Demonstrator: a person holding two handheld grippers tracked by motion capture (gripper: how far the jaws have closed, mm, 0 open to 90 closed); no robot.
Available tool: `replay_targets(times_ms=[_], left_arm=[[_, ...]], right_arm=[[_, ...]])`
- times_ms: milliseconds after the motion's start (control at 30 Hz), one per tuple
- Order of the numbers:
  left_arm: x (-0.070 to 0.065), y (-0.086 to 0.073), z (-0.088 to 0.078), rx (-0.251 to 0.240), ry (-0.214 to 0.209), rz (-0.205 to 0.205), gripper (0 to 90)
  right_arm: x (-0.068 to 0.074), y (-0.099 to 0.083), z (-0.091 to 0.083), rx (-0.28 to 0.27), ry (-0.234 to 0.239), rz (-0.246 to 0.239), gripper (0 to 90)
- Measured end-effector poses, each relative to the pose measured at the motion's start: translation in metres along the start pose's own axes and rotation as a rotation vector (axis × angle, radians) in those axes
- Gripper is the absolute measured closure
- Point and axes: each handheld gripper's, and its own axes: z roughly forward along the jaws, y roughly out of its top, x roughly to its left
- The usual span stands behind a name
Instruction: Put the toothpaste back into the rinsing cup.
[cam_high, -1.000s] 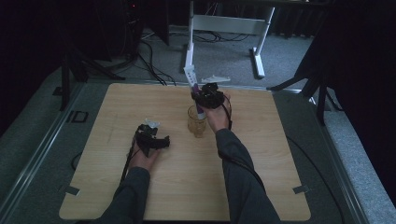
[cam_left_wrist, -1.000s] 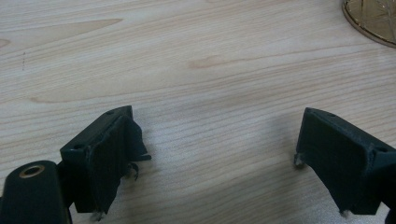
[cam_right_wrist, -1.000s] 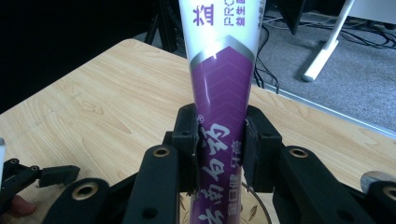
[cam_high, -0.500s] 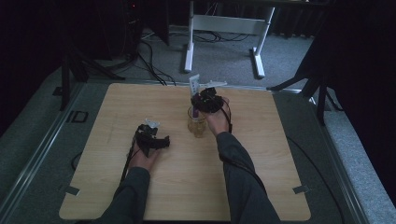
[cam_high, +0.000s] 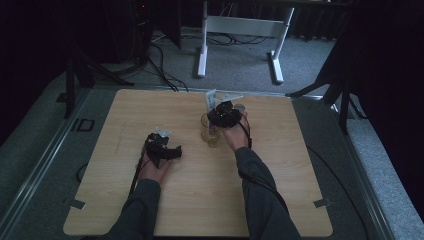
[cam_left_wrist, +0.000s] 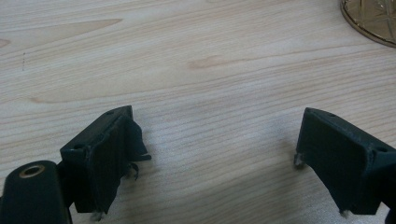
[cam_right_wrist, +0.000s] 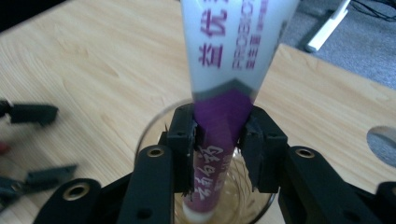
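Near the middle of the table (cam_high: 125, 210), the right gripper (cam_right_wrist: 218, 130) is lowering a tube (cam_right_wrist: 224, 70) into a glass (cam_high: 210, 131). Judging by how things lie, the work is mostly done: the tube is already standing cap-down inside the glass, with its bottom end near or on the glass floor, though the pictures are not settling whether it is touching. What is left is letting go fully and drawing the gripper away without tipping the tube or the glass.

The right gripper's jaws have just been opening, with the tube between them. In the right gripper view the left pad is sitting right against the tube, while the right pad is looking slightly clear of it, so the grip is loosening rather than clamping, and whether it is bearing any weight is hard to tell.

The tube is looking soft and squeezable, white at its flat crimped top and purple lower down, with purple printed characters on the white part and white ones on the purple. It is standing close to upright, leaning a little. The glass is clear with a yellowish tint and a cut pattern.

Off to the left, the left gripper (cam_left_wrist: 215, 158) is lying low over bare wood, jaws spread wide and grasping nothing.
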Motion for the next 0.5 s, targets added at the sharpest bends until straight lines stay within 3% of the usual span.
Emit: replay_targets(times_ms=[333, 500], left_arm=[[0.000, 0.000, 0.000, -0.001, 0.001, -0.001, 12.0], [0.000, 0.000, 0.000, -0.001, 0.000, 0.000, 12.0]], right_arm=[[-0.001, -0.006, -0.009, -0.036, -0.002, -0.027, 51.2], [-0.003, -0.013, -0.018, -0.055, -0.004, -0.026, 48.7]])
